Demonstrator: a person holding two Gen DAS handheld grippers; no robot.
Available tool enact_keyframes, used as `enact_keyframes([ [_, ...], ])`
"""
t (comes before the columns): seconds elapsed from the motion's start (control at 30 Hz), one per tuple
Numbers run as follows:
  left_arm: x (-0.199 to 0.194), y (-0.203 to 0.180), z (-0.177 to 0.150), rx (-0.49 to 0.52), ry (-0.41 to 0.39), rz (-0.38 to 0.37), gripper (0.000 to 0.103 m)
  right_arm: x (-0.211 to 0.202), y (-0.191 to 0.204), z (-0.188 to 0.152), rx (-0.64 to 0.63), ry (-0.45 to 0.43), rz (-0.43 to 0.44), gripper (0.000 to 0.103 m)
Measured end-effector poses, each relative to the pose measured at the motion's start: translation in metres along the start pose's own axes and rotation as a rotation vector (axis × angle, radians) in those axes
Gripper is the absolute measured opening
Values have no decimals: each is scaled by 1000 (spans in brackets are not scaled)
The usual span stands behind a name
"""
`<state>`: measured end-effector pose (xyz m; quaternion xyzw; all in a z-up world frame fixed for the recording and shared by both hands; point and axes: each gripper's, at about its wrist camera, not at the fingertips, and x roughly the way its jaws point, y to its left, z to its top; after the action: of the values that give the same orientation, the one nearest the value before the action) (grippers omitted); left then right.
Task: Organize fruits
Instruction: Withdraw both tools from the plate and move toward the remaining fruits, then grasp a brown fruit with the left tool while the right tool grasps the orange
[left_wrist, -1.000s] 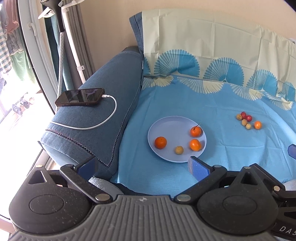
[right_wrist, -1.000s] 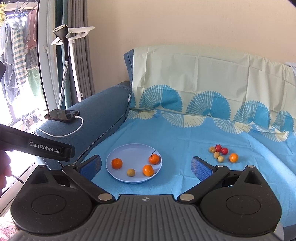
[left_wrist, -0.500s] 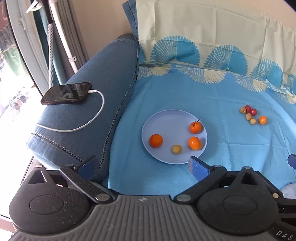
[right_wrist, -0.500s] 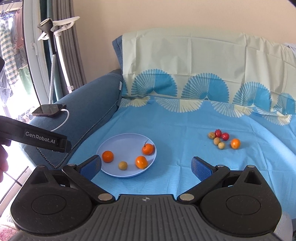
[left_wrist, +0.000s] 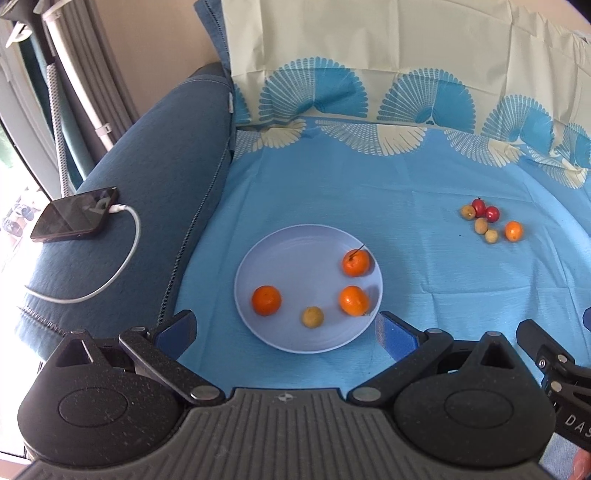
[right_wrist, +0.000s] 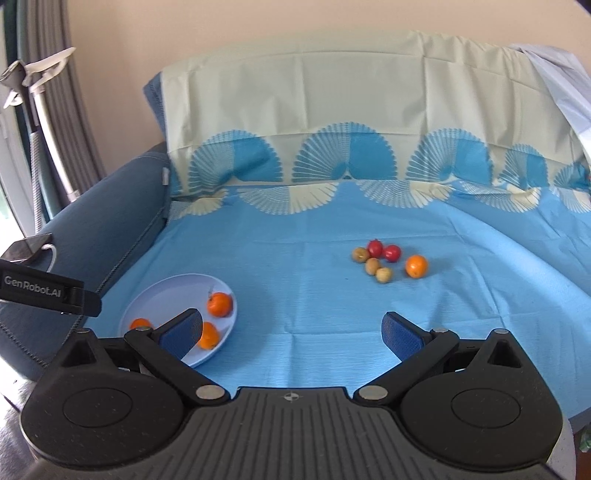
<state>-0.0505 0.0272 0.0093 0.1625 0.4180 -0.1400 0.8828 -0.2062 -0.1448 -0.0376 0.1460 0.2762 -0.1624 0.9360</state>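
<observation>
Both claws, left claw (left_wrist: 286, 328) and right claw (right_wrist: 293, 330), are held wide open, nothing gripped; four fruits are seen on the plate (left_wrist: 295, 240), six loose fruits (right_wrist: 388, 260) clustered on the sofa's blue sheet (right_wrist: 295, 295), well apart

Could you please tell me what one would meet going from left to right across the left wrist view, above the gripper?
phone → charging cable → sofa armrest → plate → cluster of loose fruits
</observation>
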Motion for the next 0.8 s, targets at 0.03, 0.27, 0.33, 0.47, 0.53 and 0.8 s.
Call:
enact_keyframes([
  [0.03,3,-5,3,7,1,0,103,4,-5,0,8,1,-12,102],
  [0.27,25,-34,24,35,11,-9,103,30,-37,2,60,9,-85,102],
  [0.33,32,-41,31,36,19,-19,103,38,-46,3,73,5,-110,102],
  [0.47,49,-58,42,36,32,-37,103,56,-67,3,98,-7,-163,102],
  [0.53,59,-68,45,54,33,-32,103,67,-77,2,104,-12,-186,102],
  [0.8,117,-104,58,85,110,-58,103,139,-111,-2,4,-37,-277,102],
])
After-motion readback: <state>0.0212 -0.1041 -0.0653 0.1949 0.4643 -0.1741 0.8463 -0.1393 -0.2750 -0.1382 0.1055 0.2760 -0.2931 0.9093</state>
